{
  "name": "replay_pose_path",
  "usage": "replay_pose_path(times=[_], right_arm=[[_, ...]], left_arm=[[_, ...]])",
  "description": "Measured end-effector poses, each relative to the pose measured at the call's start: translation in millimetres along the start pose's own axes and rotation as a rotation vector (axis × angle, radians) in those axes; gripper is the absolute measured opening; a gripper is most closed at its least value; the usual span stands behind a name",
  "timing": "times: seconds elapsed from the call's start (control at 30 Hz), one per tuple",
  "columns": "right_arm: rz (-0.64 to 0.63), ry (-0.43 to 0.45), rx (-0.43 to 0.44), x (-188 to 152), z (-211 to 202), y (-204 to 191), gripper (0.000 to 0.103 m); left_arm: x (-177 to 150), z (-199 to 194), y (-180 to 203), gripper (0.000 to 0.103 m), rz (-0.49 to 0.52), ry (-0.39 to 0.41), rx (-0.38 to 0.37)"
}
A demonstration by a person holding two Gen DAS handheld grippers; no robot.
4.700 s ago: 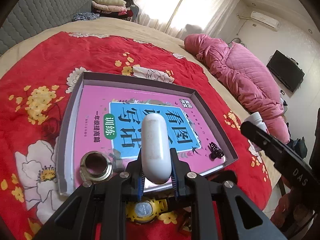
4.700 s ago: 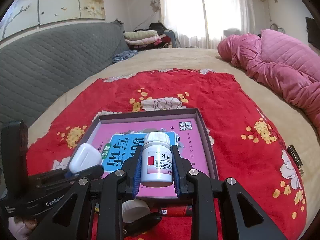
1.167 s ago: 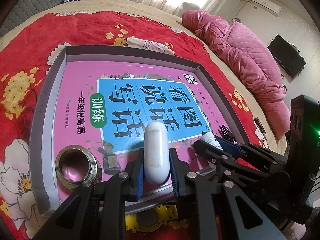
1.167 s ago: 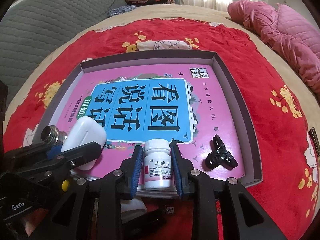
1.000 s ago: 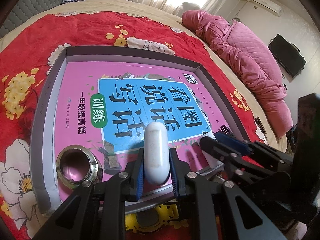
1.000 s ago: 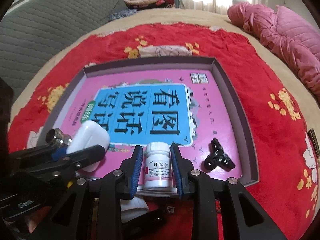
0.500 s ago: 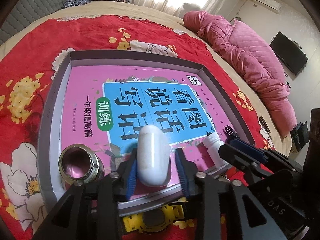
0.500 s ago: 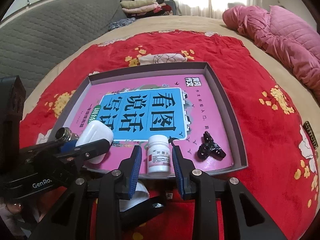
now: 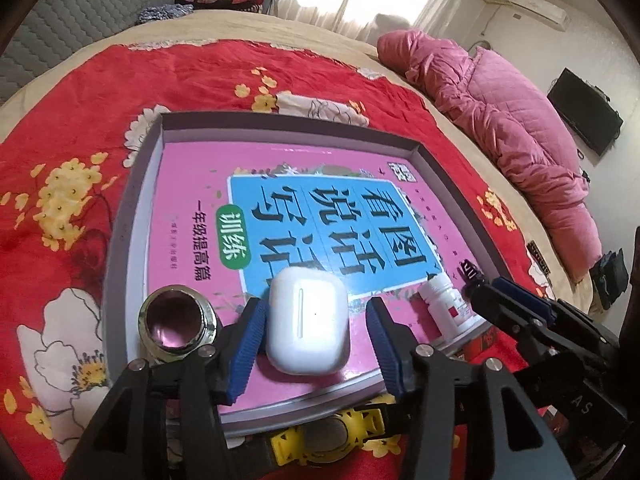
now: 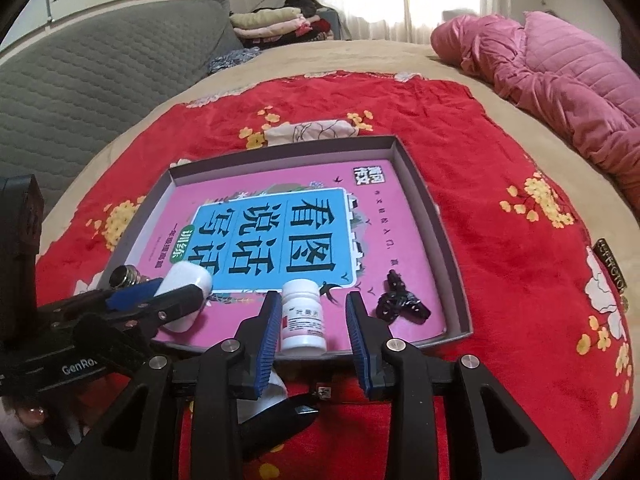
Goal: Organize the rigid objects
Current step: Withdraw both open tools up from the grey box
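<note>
Red floral bedding [image 9: 80, 120] covered a bed, with a grey quilted headboard [image 10: 80, 80] behind it and a pink quilt [image 10: 560, 92] heaped at the far right. On the bedding sat a shallow grey tray [image 9: 124, 240] lined by a pink book [image 9: 248, 164] with a blue title panel.

Seen from the left wrist, the left tongs [image 9: 316, 340] stood wide, their jaws opening. A white earbud case [image 9: 307, 324] lay flat on the book between the blue pads [image 9: 249, 336]; the left pad sat right against the case, the right pad clear of it. A metal threaded fitting [image 9: 176, 316] stood just left of the tongs in the tray's near left corner. Only this view showed a yellow watch [image 9: 320, 440] on the bedding below the tray's near edge, and a dark screen [image 9: 584, 124] on the far wall.

From the right wrist, the right tongs [image 10: 312, 332] were also opening. A white pill bottle [image 10: 303, 316] stood upright on the book between the pads, with a gap on each side. A black hair clip [image 10: 400, 304], mostly hidden in the left view by the right tongs, lay in plain sight just right of the bottle in the tray's near right corner. This view alone showed a dark cutter-like tool and something white beneath the tongs; what they were could not be told. Folded clothes [image 10: 276, 20] were stacked by the window.
</note>
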State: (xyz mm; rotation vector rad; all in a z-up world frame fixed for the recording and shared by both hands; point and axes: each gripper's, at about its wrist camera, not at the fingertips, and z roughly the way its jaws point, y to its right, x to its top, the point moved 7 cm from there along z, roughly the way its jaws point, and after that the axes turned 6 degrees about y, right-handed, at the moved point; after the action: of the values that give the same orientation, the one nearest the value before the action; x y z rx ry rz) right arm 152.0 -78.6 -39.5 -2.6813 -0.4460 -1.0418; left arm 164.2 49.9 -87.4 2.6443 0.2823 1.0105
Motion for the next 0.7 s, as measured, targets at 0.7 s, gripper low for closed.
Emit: replay_pose_path(times=[0.7], right_arm=[[0.007,0.033,-0.019,3.9,-26.2,4.6,0.046]], left_arm=[[0.0,-30.1,3.8,0.053,0.021,0.057,0.018]])
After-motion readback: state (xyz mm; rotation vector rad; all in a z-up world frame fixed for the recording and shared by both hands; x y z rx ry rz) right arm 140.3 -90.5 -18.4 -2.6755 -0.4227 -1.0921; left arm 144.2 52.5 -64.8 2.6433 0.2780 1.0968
